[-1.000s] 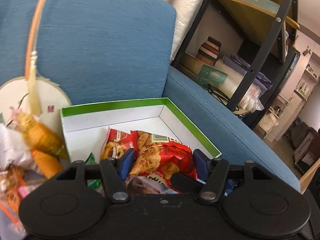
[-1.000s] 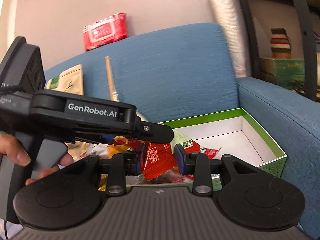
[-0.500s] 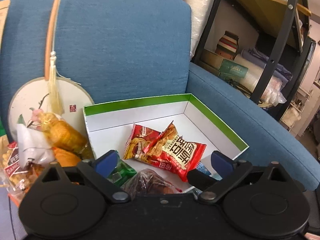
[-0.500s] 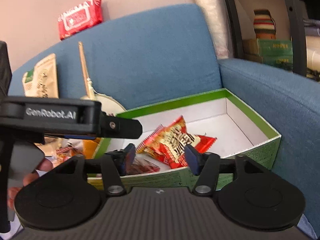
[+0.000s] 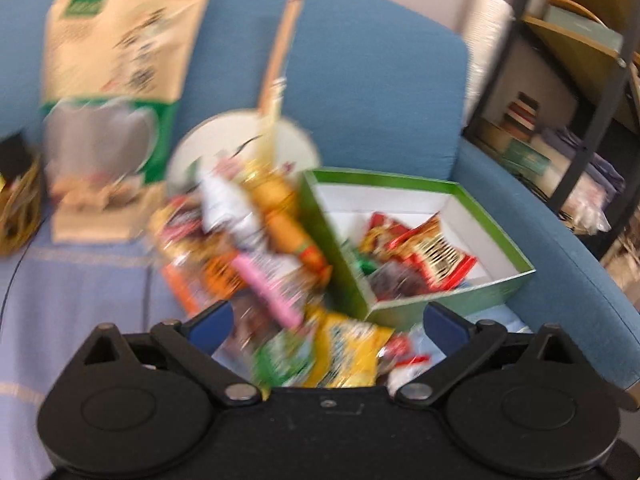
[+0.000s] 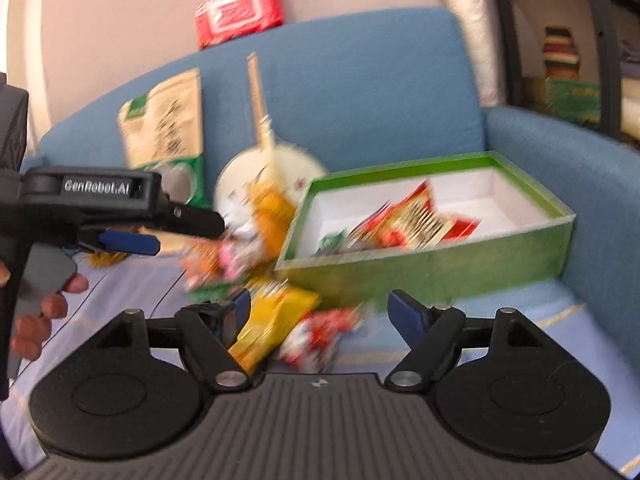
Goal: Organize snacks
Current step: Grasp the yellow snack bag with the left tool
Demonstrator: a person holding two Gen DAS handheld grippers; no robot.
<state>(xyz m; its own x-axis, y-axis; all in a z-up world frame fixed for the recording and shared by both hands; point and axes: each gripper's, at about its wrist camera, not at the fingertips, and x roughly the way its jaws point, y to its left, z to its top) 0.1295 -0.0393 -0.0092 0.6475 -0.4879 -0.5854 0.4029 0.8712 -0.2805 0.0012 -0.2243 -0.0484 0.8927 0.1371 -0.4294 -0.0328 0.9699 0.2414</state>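
A: Where are the snacks?
B: Loose pile point(image 5: 256, 248) on the sofa seat point(image 5: 80, 280), beside the green box point(image 5: 416, 308)'s left wall; some already inside.
A: Fingers?
B: Left gripper point(image 5: 326, 322) and right gripper point(image 6: 320, 310) both have fingers spread wide, empty. I'd single out the yellow packet point(image 6: 276, 320) and pinch one edge.

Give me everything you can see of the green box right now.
The green box is a shallow open tray, seemingly cardboard, green outside and along the rim, white inside. It sits lidless on the blue sofa seat against the armrest, slightly skewed. Inside lie red snack packets, a small green one and a dark one. Loose snacks crowd its left wall; blur hides any contact.
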